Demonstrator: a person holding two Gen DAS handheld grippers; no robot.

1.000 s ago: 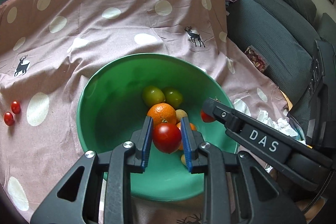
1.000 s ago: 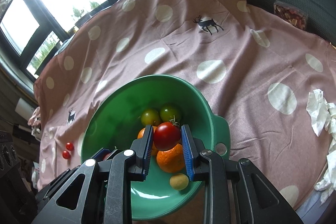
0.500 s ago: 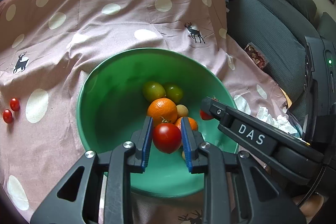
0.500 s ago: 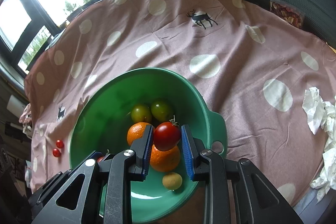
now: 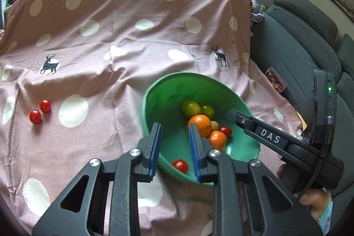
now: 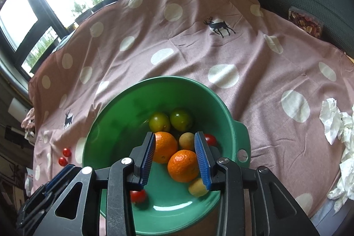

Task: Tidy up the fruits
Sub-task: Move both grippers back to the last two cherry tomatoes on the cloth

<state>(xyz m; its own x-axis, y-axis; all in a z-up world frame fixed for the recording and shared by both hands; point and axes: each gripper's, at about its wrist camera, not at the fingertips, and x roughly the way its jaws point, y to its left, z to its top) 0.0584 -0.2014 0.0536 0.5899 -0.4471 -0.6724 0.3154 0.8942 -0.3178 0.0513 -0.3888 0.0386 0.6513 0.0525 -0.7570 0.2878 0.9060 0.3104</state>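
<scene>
A green bowl (image 5: 168,92) (image 6: 124,116) sits on a pink spotted cloth. It holds two oranges (image 6: 183,165), two green fruits (image 6: 159,122), small yellowish fruits and two red tomatoes (image 5: 180,165) (image 6: 210,139). My left gripper (image 5: 174,146) is open and empty over the bowl's near left rim. My right gripper (image 6: 174,158) is open and empty above the oranges; it also shows at the right of the left wrist view (image 5: 261,134). Two cherry tomatoes (image 5: 40,111) (image 6: 64,156) lie on the cloth left of the bowl.
A grey sofa (image 5: 298,37) stands to the right with a small snack packet (image 5: 276,80) on it. Crumpled white tissue (image 6: 338,125) lies on the cloth at the right. Windows run along the far side.
Both grippers have opened and let go of their red tomatoes, which now lie in the bowl. The left gripper has shifted left, toward the bowl's rim.
</scene>
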